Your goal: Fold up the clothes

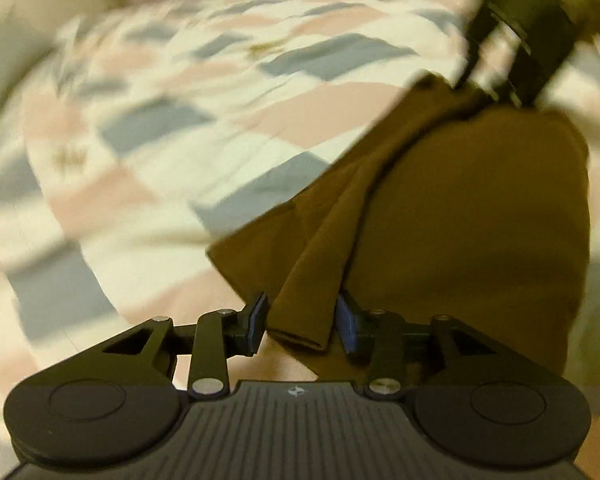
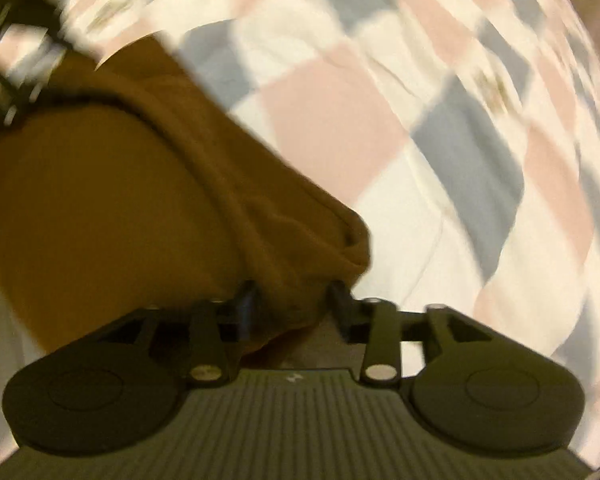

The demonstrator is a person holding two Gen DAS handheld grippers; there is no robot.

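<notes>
Left wrist view: checked pink, grey and white bedspread [image 1: 172, 92] on the left, brown knit garment [image 1: 480, 216] lying on it at right. Left gripper [image 1: 302, 322] parted, brown fold between, pads not pressing. Right wrist view: same deal, right gripper [image 2: 296, 308] parted around the cloth edge.

— How many garments do I have here?

— One: a single brown garment [image 1: 480, 220], lying in folds on the one checked bedspread [image 1: 160, 128].

— And how many grippers am I holding?

— Two. My left gripper [image 1: 302, 322] has two fingers, and my right gripper [image 2: 294, 306] has two as well, so four in all.

— Does each camera catch both?

— Yes. Each wrist view shows its own gripper up close and the other one as a dark blurred shape at the top edge.

— How many colours of patch on the bedspread?

— Three: pink, grey and cream.
</notes>
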